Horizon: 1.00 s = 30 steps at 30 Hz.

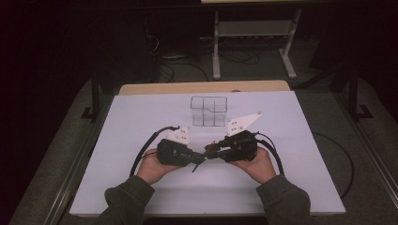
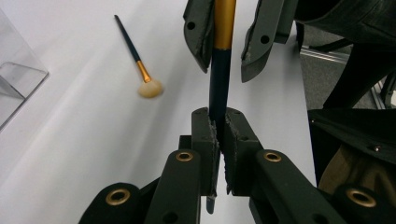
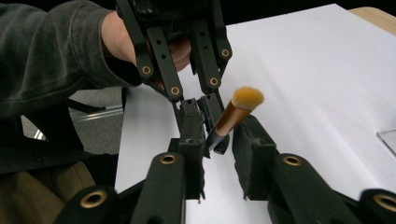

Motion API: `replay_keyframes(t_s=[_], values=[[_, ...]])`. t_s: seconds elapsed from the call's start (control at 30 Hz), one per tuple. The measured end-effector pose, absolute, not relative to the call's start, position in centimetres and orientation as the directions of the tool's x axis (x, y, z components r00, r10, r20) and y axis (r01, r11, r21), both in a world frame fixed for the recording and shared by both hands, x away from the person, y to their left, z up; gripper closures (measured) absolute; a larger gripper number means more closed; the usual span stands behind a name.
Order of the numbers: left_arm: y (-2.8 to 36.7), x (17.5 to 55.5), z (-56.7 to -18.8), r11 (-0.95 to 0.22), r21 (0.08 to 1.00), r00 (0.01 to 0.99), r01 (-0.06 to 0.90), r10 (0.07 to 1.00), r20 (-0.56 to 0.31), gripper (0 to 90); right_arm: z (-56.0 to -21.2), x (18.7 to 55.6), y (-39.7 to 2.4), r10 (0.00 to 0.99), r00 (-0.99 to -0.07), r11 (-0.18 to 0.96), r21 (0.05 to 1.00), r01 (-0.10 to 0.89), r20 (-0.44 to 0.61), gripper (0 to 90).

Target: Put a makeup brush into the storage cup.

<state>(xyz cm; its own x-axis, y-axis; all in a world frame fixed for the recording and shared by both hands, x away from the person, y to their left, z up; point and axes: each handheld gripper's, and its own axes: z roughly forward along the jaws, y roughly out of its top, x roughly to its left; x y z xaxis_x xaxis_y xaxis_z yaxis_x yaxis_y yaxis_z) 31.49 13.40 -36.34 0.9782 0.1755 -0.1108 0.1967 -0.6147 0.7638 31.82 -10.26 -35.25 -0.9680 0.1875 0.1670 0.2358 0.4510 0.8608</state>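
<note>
A makeup brush (image 2: 219,79) with a dark handle, gold ferrule and tan bristles (image 3: 247,98) is clamped by its handle in my left gripper (image 2: 218,121), which is shut on it. My right gripper (image 3: 219,135) faces the left one tip to tip at the table's middle front. Its jaws straddle the gold ferrule, one pad close against it and a gap showing at the other, so it stands open around the brush. In the high view the left gripper (image 1: 199,158) and right gripper (image 1: 210,152) meet above the white sheet.
A second, thinner brush (image 2: 144,79) lies flat on the white table cover (image 1: 141,122). A clear acrylic organizer (image 1: 209,111) stands at the back centre. The person's hands and grey-green sleeves come in from the front edge.
</note>
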Motion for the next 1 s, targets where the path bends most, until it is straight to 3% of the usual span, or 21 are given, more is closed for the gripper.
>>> replay_keyframes(t_s=[0.37, 0.6, 1.0], values=[[13.4, 31.4, -36.5, -0.61, 0.769, 0.979, 0.194, 0.175, -0.108, 83.5, -35.5, 32.3, -10.2, 0.169, -0.964, 0.429, 0.866, 0.258, 0.204, 82.3], [13.9, 31.3, -36.7, -0.619, 0.759, 0.976, 0.201, 0.193, -0.101, 74.2, -34.8, 32.6, -9.4, 0.163, -0.969, 0.523, 0.816, 0.245, 0.186, 82.6], [16.7, 30.8, -36.9, -0.612, 0.757, 0.963, 0.229, 0.254, -0.086, 68.5, -33.9, 34.3, -9.7, 0.188, -0.967, 0.599, 0.761, 0.25, 0.17, 82.6]])
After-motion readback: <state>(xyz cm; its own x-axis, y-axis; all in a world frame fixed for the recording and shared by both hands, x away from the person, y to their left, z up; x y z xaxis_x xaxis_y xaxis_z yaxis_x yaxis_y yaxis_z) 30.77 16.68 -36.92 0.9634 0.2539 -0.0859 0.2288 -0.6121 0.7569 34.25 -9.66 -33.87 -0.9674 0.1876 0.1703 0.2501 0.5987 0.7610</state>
